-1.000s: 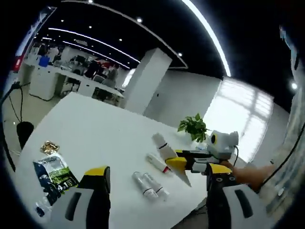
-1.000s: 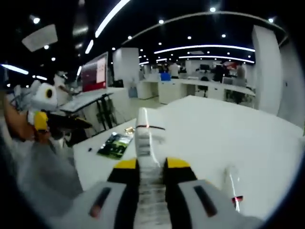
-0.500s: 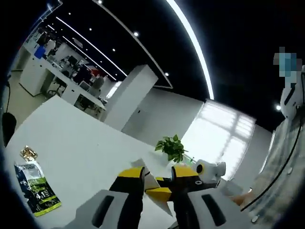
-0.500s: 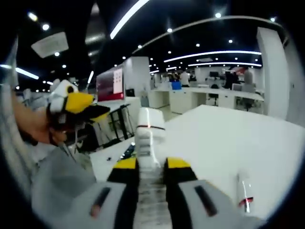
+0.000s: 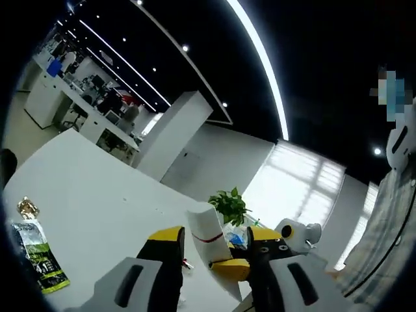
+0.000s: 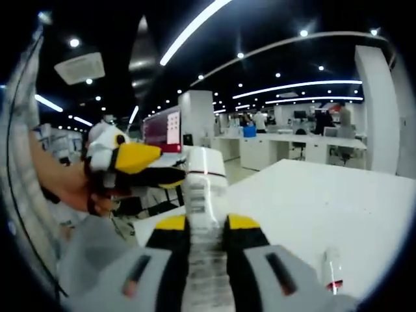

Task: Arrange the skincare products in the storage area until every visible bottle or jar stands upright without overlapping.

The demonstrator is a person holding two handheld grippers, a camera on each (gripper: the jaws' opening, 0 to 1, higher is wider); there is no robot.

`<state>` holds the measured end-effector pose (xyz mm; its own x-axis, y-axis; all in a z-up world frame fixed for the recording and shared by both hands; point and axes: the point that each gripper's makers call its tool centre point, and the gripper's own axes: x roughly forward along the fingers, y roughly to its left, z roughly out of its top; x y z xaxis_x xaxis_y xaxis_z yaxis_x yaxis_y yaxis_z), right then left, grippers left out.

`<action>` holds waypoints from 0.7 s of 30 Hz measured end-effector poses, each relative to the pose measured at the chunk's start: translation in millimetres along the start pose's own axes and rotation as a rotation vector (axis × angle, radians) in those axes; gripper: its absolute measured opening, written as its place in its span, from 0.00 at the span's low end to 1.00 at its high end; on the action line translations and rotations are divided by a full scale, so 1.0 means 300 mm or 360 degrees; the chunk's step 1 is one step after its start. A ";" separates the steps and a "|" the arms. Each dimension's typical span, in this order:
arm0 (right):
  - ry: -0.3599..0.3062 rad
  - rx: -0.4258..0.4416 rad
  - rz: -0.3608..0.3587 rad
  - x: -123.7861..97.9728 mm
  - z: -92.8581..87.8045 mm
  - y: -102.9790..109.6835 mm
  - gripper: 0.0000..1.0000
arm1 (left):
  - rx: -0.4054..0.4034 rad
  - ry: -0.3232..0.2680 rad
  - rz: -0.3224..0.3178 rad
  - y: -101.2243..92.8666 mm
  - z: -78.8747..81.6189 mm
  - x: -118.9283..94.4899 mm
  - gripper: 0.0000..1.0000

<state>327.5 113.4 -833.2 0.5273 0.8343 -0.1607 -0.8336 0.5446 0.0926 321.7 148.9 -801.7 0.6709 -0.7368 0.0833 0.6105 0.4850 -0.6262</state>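
My right gripper (image 6: 207,224) is shut on a white tube (image 6: 205,179) with a thin red band, held upright above the white table (image 6: 305,208). In the left gripper view the same tube (image 5: 207,231) stands between the jaws of my left gripper (image 5: 214,235), which are open with a gap on the tube's right side. The right gripper's yellow jaw (image 5: 231,268) shows just below the tube. In the right gripper view, the left gripper (image 6: 159,166) comes in from the left, its tips close to the tube's top. A second white tube (image 6: 332,273) with a red band lies on the table.
A green sachet (image 5: 36,257) and a gold wrapper (image 5: 26,208) lie at the table's left end. A potted plant (image 5: 227,207) stands at the far edge. A person's hand (image 6: 71,188) holds the left gripper. Desks and screens fill the office behind.
My left gripper's jaws have gone from wide open to closer around the tube, spreading a little in the last half second. In the right gripper view the left gripper has come nearer the tube.
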 end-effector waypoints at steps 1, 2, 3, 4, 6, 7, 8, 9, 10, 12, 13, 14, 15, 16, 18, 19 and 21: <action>-0.0007 0.0004 0.0002 -0.004 0.004 0.000 0.19 | 0.0002 0.0005 -0.0003 -0.001 -0.002 0.003 0.45; -0.0013 0.0006 0.0001 -0.008 0.007 0.002 0.19 | -0.0004 0.0002 -0.0001 0.001 -0.003 0.006 0.52; -0.0026 0.0012 0.0004 -0.013 0.012 0.004 0.19 | -0.0011 -0.0009 0.0004 0.002 -0.003 0.009 0.62; -0.0028 0.0015 0.0007 -0.014 0.013 0.005 0.19 | -0.0028 -0.0023 0.0001 0.001 -0.002 0.013 0.67; -0.0037 0.0016 0.0014 -0.016 0.015 0.013 0.19 | -0.0071 -0.0011 -0.0021 -0.005 -0.012 0.016 0.69; -0.0039 0.0014 0.0020 -0.016 0.016 0.017 0.19 | -0.0076 0.0003 -0.0041 -0.011 -0.019 0.017 0.68; -0.0043 0.0014 0.0038 -0.015 0.017 0.025 0.19 | -0.0083 0.0020 -0.0058 -0.016 -0.028 0.018 0.68; -0.0051 0.0017 0.0057 -0.013 0.019 0.035 0.19 | -0.0097 0.0039 -0.0067 -0.019 -0.038 0.018 0.69; -0.0056 0.0019 0.0072 -0.012 0.022 0.043 0.19 | -0.0104 0.0049 -0.0072 -0.022 -0.042 0.017 0.69; -0.0083 0.0044 0.0129 -0.005 0.033 0.069 0.19 | -0.0119 0.0047 -0.0106 -0.036 -0.041 0.014 0.69; -0.0097 0.0052 0.0151 -0.002 0.039 0.079 0.19 | -0.0130 0.0044 -0.0126 -0.045 -0.039 0.010 0.68; -0.0116 0.0061 0.0199 0.003 0.051 0.099 0.19 | -0.0155 0.0041 -0.0157 -0.055 -0.037 0.005 0.67; -0.0131 0.0070 0.0243 0.006 0.058 0.116 0.19 | -0.0169 0.0043 -0.0175 -0.060 -0.035 0.001 0.66; -0.0144 0.0088 0.0287 0.009 0.065 0.133 0.19 | -0.0174 0.0038 -0.0193 -0.065 -0.031 -0.004 0.64; -0.0171 0.0106 0.0382 0.015 0.081 0.168 0.19 | -0.0173 0.0026 -0.0222 -0.077 -0.021 -0.017 0.59; -0.0175 0.0113 0.0412 0.019 0.086 0.180 0.19 | -0.0158 0.0012 -0.0229 -0.079 -0.012 -0.028 0.57; -0.0187 0.0156 0.0536 0.025 0.098 0.224 0.19 | -0.0159 -0.0011 -0.0243 -0.080 0.006 -0.047 0.56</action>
<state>280.4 158.8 -799.3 0.2464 0.9691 0.0080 -0.9468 0.2389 0.2157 298.3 148.5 -786.6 0.5767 -0.7950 0.1882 0.6606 0.3182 -0.6799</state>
